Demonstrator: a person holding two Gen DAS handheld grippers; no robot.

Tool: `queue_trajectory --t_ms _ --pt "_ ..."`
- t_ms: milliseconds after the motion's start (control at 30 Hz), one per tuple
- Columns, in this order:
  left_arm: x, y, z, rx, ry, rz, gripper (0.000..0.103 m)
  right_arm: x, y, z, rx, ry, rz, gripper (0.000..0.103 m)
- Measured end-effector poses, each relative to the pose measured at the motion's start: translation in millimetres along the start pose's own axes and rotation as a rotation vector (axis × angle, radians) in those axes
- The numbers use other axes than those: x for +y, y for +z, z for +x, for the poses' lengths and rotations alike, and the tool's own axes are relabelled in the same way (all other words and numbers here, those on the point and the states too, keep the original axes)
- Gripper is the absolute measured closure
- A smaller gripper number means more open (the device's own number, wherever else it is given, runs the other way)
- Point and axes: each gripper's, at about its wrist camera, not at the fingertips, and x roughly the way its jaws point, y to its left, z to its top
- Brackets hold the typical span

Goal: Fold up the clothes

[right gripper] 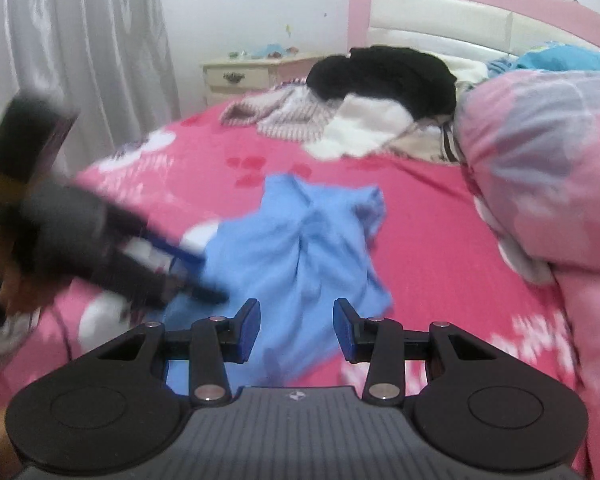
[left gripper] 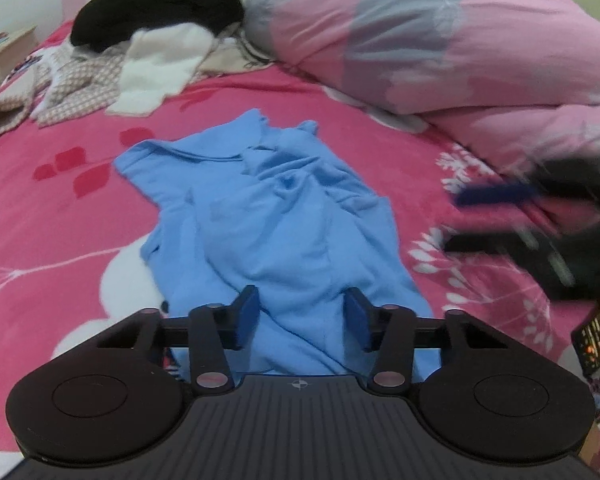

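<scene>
Left wrist view: the blue shirt (left gripper: 268, 216) lies crumpled in the middle of the pink bed (left gripper: 60, 208). The left tongs (left gripper: 302, 316) sit half open over its near hem, with cloth between the pads, but a grip is unclear. At 3 o'clock the right tongs (left gripper: 496, 216) are blurry.

Right wrist view: the right tongs sit half open, holding nothing, above the shirt's near edge at 6 o'clock.
</scene>
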Motion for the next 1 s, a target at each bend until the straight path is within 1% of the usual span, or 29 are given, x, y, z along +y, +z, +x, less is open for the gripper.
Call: queue_trajectory --t_ms 33,167,267,300,333,367,400,433,500,533,667,700,800,867,933,1000 --pt "-1.3 -1.1 1.1 0.000 -0.006 0.009 0.064 -2.5 8.7 8.4 0.000 0.012 0.016 0.060" --pt "-3.3 -6.5 4.4 -0.010 -0.028 0.031 0.068 -7.4 30.3 48.5 0.030 0.068 0.064 0.060" --pt "-3.0 -9.6 7.1 -0.016 -0.048 0.036 0.068 2.3 32.0 76.7 0.091 0.098 0.031 0.060" --pt "-2.9 -10.5 7.9 -0.018 -0.053 0.037 0.068 5.2 30.0 86.0 0.115 0.086 0.015 0.061" --pt "-2.2 -11.2 7.0 -0.021 -0.062 0.036 0.068 5.9 27.1 91.7 0.129 0.079 0.011 0.064" --pt "-1.4 -12.0 6.1 -0.023 -0.070 0.035 0.068 5.9 24.0 96.3 0.141 0.077 0.010 0.069" --pt "-0.6 -12.7 5.3 -0.025 -0.078 0.035 0.068 3.3 22.4 95.9 0.139 0.079 0.025 0.082" --pt "1.8 -13.3 2.6 -0.025 -0.088 0.026 0.067 -0.1 21.2 93.8 0.132 0.084 0.045 0.092" --pt "9.8 -13.5 -5.5 -0.017 -0.115 -0.005 0.062 -8.5 20.2 82.0 0.109 0.103 0.091 0.098" --pt "14.6 -13.2 -10.4 -0.022 -0.120 -0.023 0.057 -11.8 19.0 73.8 0.096 0.109 0.108 0.098" --pt "35.4 -9.2 -27.8 -0.041 -0.125 -0.101 0.053 -20.2 10.9 42.2 0.063 0.164 0.152 0.099" --pt "42.4 -6.7 -31.3 -0.048 -0.128 -0.134 0.052 -21.1 8.3 34.5 0.060 0.181 0.161 0.099" --pt "61.5 0.0 -39.9 -0.071 -0.150 -0.247 0.049 -12.3 -6.6 9.4 0.060 0.261 0.158 0.099" --pt "67.7 2.8 -41.7 -0.068 -0.162 -0.298 0.048 1.6 -17.3 -3.7 0.075 0.320 0.134 0.099" --pt "66.1 4.4 -41.5 -0.060 -0.172 -0.301 0.046 16.4 -27.8 -16.4 0.091 0.379 0.108 0.099" --pt "59.7 5.2 -39.4 -0.038 -0.182 -0.283 0.043 31.2 -36.9 -26.1 0.106 0.423 0.078 0.099"
